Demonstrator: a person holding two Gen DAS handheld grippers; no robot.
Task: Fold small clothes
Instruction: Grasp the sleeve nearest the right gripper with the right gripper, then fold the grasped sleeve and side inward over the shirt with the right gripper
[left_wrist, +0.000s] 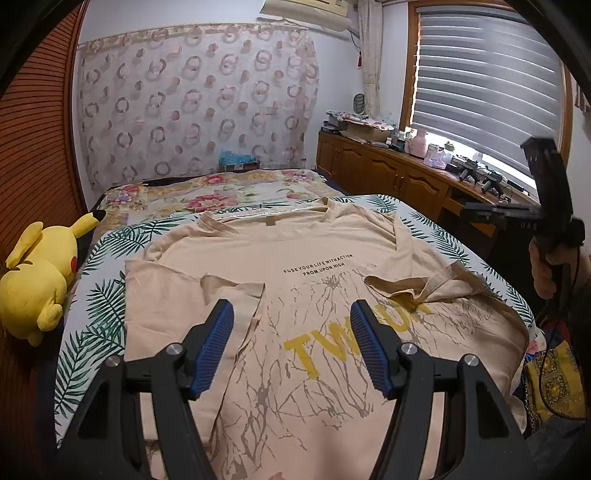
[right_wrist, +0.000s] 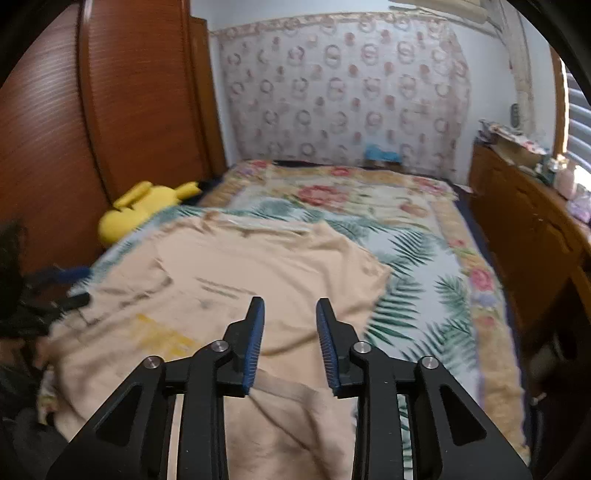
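A beige T-shirt (left_wrist: 314, 258) with black lettering and yellow print lies flat on the bed, both sleeves folded inward over its chest. It also shows blurred in the right wrist view (right_wrist: 258, 266). My left gripper (left_wrist: 291, 314) is open and empty, hovering above the shirt's lower front between the folded left sleeve (left_wrist: 236, 295) and the yellow letters. My right gripper (right_wrist: 290, 314) is open and empty above the shirt's right side. Its body shows at the right edge of the left wrist view (left_wrist: 546, 206), held up beside the bed.
A yellow plush toy (left_wrist: 40, 280) lies at the bed's left edge by the wooden wardrobe (left_wrist: 33, 147). The leaf-print bed cover (right_wrist: 417, 280) lies under the shirt. A wooden cabinet (left_wrist: 388, 173) with clutter runs along the right under the window.
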